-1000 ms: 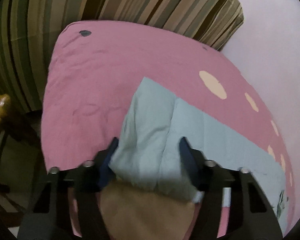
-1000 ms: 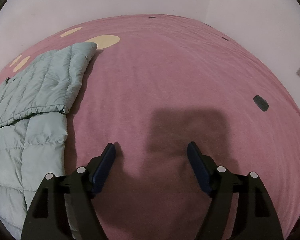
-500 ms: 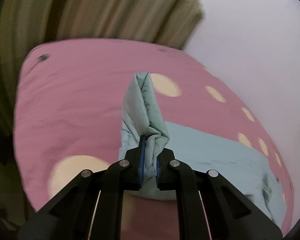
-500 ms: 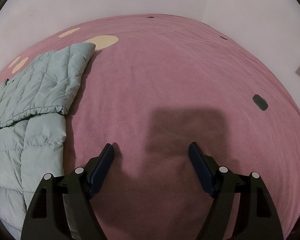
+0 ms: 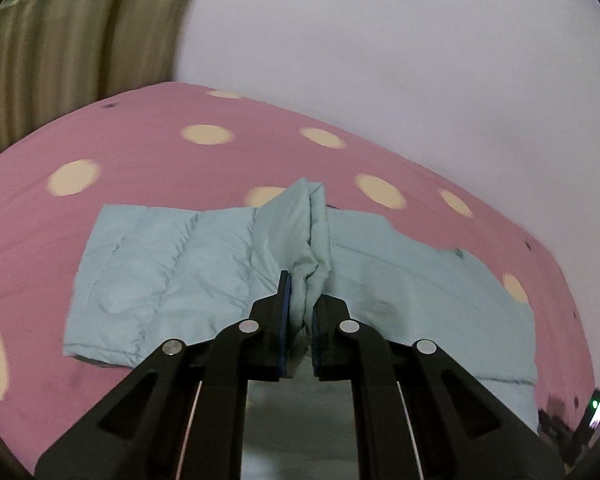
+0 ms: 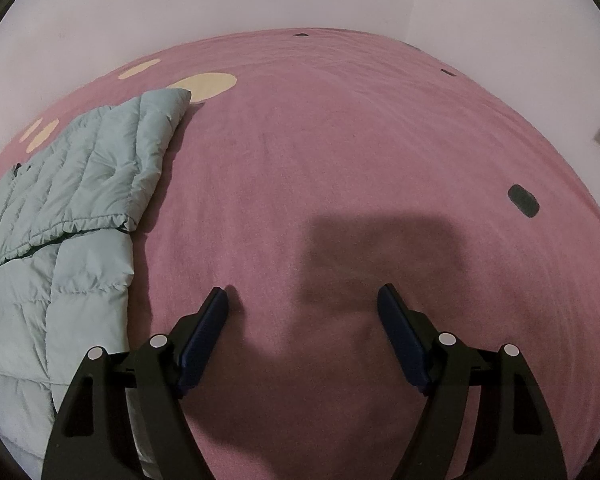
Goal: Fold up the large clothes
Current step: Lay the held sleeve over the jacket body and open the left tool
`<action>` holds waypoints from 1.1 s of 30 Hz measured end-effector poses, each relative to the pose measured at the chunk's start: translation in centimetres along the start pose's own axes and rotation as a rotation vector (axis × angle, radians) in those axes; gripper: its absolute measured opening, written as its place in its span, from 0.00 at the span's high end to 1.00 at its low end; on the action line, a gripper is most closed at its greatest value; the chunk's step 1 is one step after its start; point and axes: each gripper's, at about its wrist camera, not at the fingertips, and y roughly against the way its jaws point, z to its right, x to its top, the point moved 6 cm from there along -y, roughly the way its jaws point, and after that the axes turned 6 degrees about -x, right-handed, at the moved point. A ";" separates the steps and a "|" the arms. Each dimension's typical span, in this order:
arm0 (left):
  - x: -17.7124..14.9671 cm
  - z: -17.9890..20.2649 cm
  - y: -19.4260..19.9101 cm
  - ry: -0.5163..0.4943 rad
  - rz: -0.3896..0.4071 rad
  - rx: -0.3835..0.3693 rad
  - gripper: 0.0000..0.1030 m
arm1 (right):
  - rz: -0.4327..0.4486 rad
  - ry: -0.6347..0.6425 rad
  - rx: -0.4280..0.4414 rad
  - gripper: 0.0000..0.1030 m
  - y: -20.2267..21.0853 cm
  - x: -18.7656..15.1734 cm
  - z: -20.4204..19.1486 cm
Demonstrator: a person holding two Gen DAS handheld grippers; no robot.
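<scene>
We have the left gripper [image 5: 300, 312] pinched on a lifted fold of the blue jacket [image 5: 172, 264] lying on the pink bedspread [image 5: 140, 136], right gripper [image 6: 302, 322] spread and empty; that slick padding may slip out mid-carry.

left claw [image 5: 299, 304]: pinched closed, apparently tilted down | right claw [image 6: 302, 300]: spread wide

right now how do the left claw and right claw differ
The left claw is shut on a raised fold of the light blue quilted jacket; the right claw is open and holds nothing. The left claw is over the jacket, while the right claw is over bare pink bedsheet, with the jacket off to its side. Both have black frames and dark blue pads.
</scene>
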 end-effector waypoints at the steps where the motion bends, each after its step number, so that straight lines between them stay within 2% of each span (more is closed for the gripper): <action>1: -0.3 1.5 -0.6 -0.024 -0.014 -0.013 0.92 | 0.000 -0.002 0.002 0.26 0.0 -0.1 0.0; 7: -2.8 10.8 -5.5 -0.169 -0.115 -0.072 0.92 | -0.002 -0.007 0.009 0.25 0.0 -0.1 -0.1; 10: -3.8 14.0 -7.1 -0.190 -0.149 -0.098 0.92 | -0.002 -0.011 0.015 0.24 0.0 -0.1 -0.1; 13: -4.3 16.8 -7.5 -0.202 -0.159 -0.126 0.92 | -0.003 -0.015 0.022 0.24 0.0 -0.2 -0.1; 16: -5.0 20.4 -7.7 -0.259 -0.154 -0.168 0.92 | -0.005 -0.016 0.025 0.23 0.0 -0.1 -0.2; 19: -6.3 22.5 -8.6 -0.298 -0.181 -0.188 0.92 | -0.004 -0.017 0.025 0.22 0.0 -0.2 -0.3; 23: -9.1 24.1 -11.1 -0.318 -0.249 -0.179 0.92 | -0.004 -0.019 0.027 0.22 0.0 -0.2 -0.4; 29: -12.0 25.9 -13.3 -0.369 -0.302 -0.165 0.91 | -0.004 -0.018 0.026 0.22 -0.1 -0.2 -0.4; 31: -12.5 26.3 -13.3 -0.377 -0.307 -0.164 0.83 | -0.004 -0.018 0.026 0.22 -0.1 -0.2 -0.4; 33: -12.4 26.3 -12.7 -0.372 -0.302 -0.171 0.65 | -0.003 -0.017 0.024 0.22 -0.1 -0.2 -0.4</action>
